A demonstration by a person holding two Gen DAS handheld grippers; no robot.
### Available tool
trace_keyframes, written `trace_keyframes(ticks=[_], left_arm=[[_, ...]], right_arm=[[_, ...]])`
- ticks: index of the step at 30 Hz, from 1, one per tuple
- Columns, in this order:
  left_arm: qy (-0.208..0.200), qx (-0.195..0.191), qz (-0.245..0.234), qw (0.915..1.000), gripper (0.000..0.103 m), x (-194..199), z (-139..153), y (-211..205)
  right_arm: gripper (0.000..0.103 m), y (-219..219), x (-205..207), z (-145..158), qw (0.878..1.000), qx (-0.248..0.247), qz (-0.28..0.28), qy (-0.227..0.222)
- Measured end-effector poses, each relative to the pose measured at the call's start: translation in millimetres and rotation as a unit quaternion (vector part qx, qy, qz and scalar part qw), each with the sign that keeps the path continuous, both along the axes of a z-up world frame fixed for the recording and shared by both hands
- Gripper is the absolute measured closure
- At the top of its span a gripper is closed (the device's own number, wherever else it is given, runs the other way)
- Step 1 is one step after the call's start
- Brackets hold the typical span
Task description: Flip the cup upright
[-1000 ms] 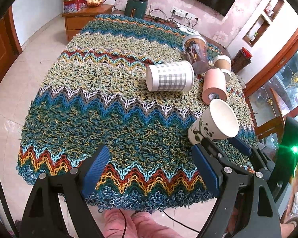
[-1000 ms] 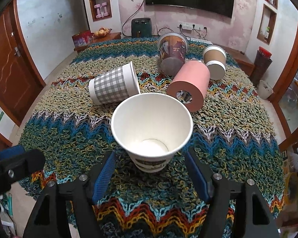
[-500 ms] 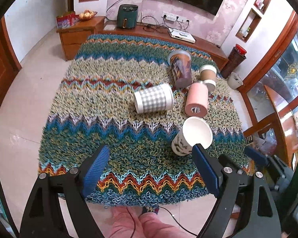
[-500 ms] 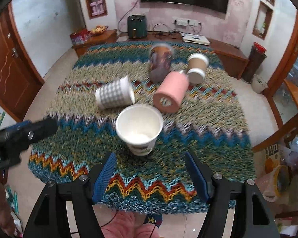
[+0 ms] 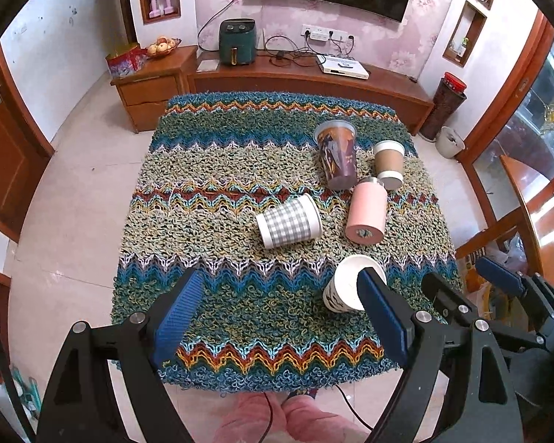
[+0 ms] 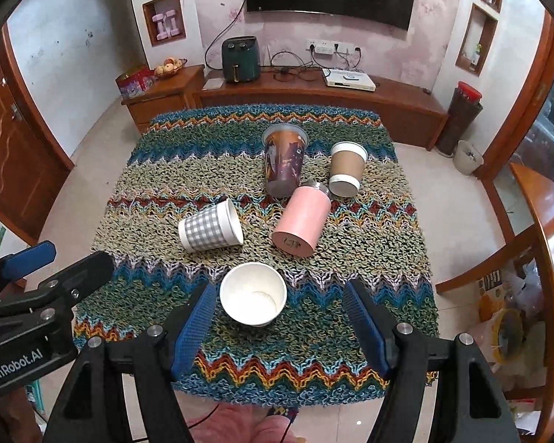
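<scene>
A white paper cup (image 6: 253, 294) with a panda print stands upright, mouth up, near the front of the woven zigzag cloth (image 6: 147, 192); in the left wrist view the white paper cup (image 5: 341, 288) is partly behind my right finger. My right gripper (image 6: 279, 326) is open and empty, raised above and in front of the cup. My left gripper (image 5: 282, 315) is open and empty, high over the cloth's front edge. A grey checked cup (image 6: 210, 230), a pink cup (image 6: 301, 223), a dark printed cup (image 6: 284, 164) and a brown cup (image 6: 346, 168) lie on their sides.
The cloth-covered table (image 5: 203, 170) stands on a tiled floor. A wooden TV cabinet (image 6: 314, 92) with a green air fryer (image 6: 240, 59) runs along the far wall. A wooden chair and glass cabinet (image 6: 535, 221) stand at the right. The other gripper (image 6: 37, 302) shows at left.
Both grippers have pulled up and back from the table. The white cup, which was between my right fingers, now stands alone on the cloth.
</scene>
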State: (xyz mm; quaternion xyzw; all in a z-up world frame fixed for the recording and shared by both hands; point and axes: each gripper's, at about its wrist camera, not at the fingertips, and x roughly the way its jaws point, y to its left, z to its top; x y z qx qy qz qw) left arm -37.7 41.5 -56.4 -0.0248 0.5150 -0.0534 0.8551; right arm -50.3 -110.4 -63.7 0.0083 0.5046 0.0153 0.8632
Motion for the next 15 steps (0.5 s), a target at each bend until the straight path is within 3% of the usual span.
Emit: trace_keyframes(ticks=[15], left_arm=[[0.011, 0.0, -0.014, 0.9998, 0.015, 23, 12, -5]], right_arm=[[0.031, 11, 19, 17, 1.0, -0.009, 0.005, 0.003]])
